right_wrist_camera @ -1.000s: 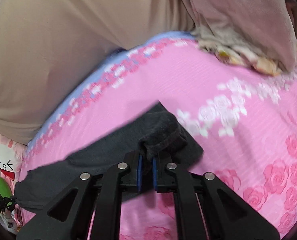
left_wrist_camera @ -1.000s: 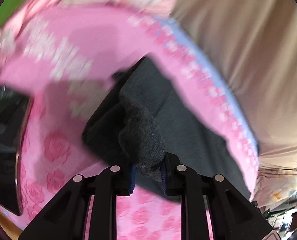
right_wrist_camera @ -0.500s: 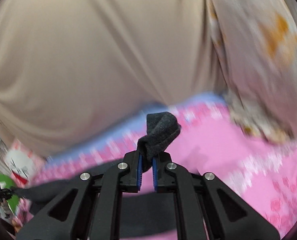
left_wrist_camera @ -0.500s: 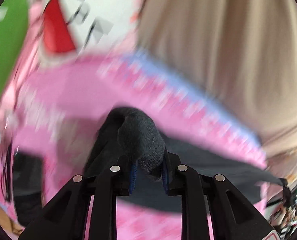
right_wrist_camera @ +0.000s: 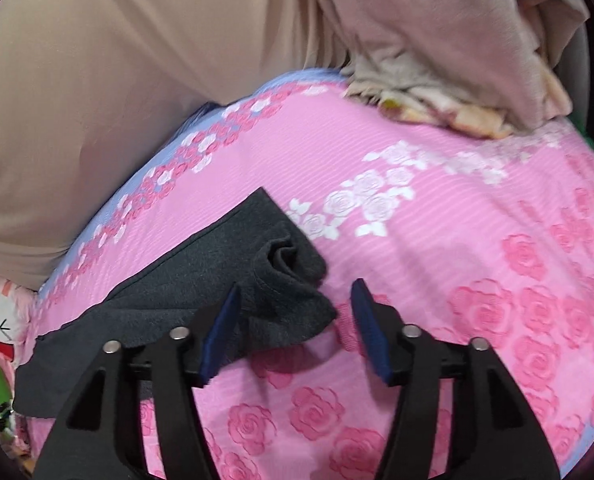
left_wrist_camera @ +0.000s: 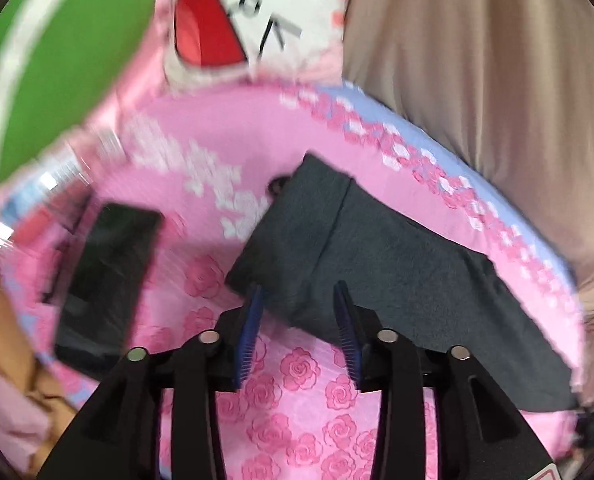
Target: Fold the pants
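Observation:
Dark grey pants (left_wrist_camera: 397,264) lie folded in a long band on the pink rose-patterned sheet (left_wrist_camera: 297,400). In the left wrist view my left gripper (left_wrist_camera: 299,300) hovers at the near edge of the band's left end, its jaws opening, the blue pads apart and free of the cloth. The right wrist view shows the other end of the pants (right_wrist_camera: 265,280) lying crumpled on the sheet (right_wrist_camera: 437,240). My right gripper (right_wrist_camera: 295,300) stands just behind that end, jaws opening, pads not pressing on the fabric.
A black phone (left_wrist_camera: 109,264) lies on the sheet to the left of the pants. A white cartoon pillow (left_wrist_camera: 249,20) and a green object (left_wrist_camera: 49,60) sit at the far left. Beige fabric (right_wrist_camera: 117,60) rises behind the bed; crumpled bedding (right_wrist_camera: 437,92) lies at the back right.
Both grippers, which were shut on bunched ends of the pants and carrying them toward the back, have let go. The pants now lie flat, folded over, on the sheet.

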Motion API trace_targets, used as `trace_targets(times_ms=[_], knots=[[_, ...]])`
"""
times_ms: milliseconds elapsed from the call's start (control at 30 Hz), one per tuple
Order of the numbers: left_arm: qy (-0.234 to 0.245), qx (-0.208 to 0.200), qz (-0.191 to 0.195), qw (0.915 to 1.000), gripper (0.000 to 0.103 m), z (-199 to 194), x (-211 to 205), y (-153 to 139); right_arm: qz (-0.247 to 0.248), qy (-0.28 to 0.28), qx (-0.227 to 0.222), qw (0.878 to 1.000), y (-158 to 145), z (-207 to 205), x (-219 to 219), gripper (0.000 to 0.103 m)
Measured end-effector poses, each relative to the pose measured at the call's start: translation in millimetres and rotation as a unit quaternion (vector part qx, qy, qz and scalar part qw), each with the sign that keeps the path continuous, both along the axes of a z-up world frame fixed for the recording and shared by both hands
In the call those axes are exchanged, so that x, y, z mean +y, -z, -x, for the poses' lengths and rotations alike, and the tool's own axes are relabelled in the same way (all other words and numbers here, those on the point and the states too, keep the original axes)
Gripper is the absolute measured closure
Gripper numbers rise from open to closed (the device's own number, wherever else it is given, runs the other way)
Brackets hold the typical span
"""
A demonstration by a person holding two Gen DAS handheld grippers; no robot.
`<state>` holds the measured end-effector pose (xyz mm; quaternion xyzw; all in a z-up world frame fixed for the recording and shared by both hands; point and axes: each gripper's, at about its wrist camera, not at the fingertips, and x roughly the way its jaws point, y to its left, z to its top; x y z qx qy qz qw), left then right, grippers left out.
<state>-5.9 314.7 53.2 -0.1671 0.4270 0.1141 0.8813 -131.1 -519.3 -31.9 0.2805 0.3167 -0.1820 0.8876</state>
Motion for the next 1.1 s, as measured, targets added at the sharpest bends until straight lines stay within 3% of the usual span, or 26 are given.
trace_targets(times_ms=[100, 133, 233, 333, 467, 500, 533, 600, 633, 733, 767, 833, 867, 933, 1000, 1033, 1067, 1100], knots=[[-0.019, -0.014, -0.091, 0.9955, 0.055, -3.1, -41.0, -26.4, 0.025, 0.001, -0.005, 1.000, -10.5, 1.2, 2.1, 0.028], [-0.005, -0.024, -0.093, 0.9953, 0.055, -5.0, -51.9, -31.4, 0.032, 0.001, -0.004, 0.999, -13.4, -2.5, 2.3, 0.026], [0.056, -0.042, -0.065, 0.9954, 0.039, -18.8, -97.5, -30.9, 0.062, -0.012, 0.005, 0.998, -24.1, -20.3, -0.4, 0.026], [0.098, -0.020, -0.055, 0.9935, 0.038, -40.4, -140.2, 1.0, 0.071, -0.041, 0.024, 0.996, -25.0, -49.1, -6.3, 0.026], [0.118, 0.036, -0.046, 0.9913, 0.038, -59.1, -169.1, 58.8, 0.082, -0.081, 0.094, 0.989, -5.7, -76.0, -9.1, 0.026], [0.112, 0.042, -0.055, 0.9913, 0.038, -60.4, -172.8, 65.7, 0.088, -0.101, 0.098, 0.986, -3.4, -75.6, -5.2, 0.032], [0.109, 0.045, -0.065, 0.9909, 0.038, -58.7, -175.4, 71.0, 0.092, -0.118, 0.097, 0.984, -2.8, -74.9, -1.7, 0.044], [0.106, 0.035, -0.098, 0.9889, 0.038, -55.4, -179.5, 77.0, 0.125, -0.155, 0.104, 0.974, -8.6, -79.4, 11.5, 0.094], [0.103, 0.033, -0.113, 0.9876, 0.038, -56.6, -181.2, 79.2, 0.143, -0.161, 0.099, 0.972, -16.8, -81.7, 16.6, 0.094], [0.096, 0.034, -0.137, 0.9853, 0.038, -61.5, -183.1, 83.1, 0.189, -0.153, 0.010, 0.970, -71.5, -78.9, 25.1, 0.095], [0.092, 0.031, -0.138, 0.9856, 0.038, -62.4, -182.5, 83.0, 0.181, -0.146, -0.029, 0.972, -89.6, -76.0, 20.1, 0.095], [0.087, 0.025, -0.138, 0.9862, 0.037, -63.6, -182.3, 84.2, 0.178, -0.132, -0.059, 0.973, -99.8, -76.0, 9.6, 0.095], [0.084, 0.020, -0.139, 0.9866, 0.037, -63.0, -180.9, 84.3, 0.181, -0.126, -0.051, 0.974, -89.9, -81.4, 2.7, 0.095], [0.081, 0.015, -0.137, 0.9871, 0.037, -57.6, -181.5, 82.4, 0.160, -0.127, 0.029, 0.979, -44.4, -99.9, -12.8, 0.094], [0.082, 0.013, -0.132, 0.9878, 0.035, -55.5, -181.3, 81.9, 0.134, -0.088, 0.123, 0.979, 8.0, -104.3, -32.1, 0.093], [0.083, 0.012, -0.130, 0.9879, 0.035, -55.0, -182.0, 81.9, 0.118, -0.081, 0.108, 0.984, 12.9, -97.6, -34.6, 0.093], [0.084, 0.013, -0.130, 0.9879, 0.033, -55.1, -182.3, 82.2, 0.095, -0.069, 0.073, 0.990, 8.8, -82.1, -37.9, 0.085], [0.086, 0.014, -0.130, 0.9876, 0.032, -55.9, -183.1, 82.6, 0.065, -0.056, 0.054, 0.995, 5.2, -69.0, -42.6, 0.065]])
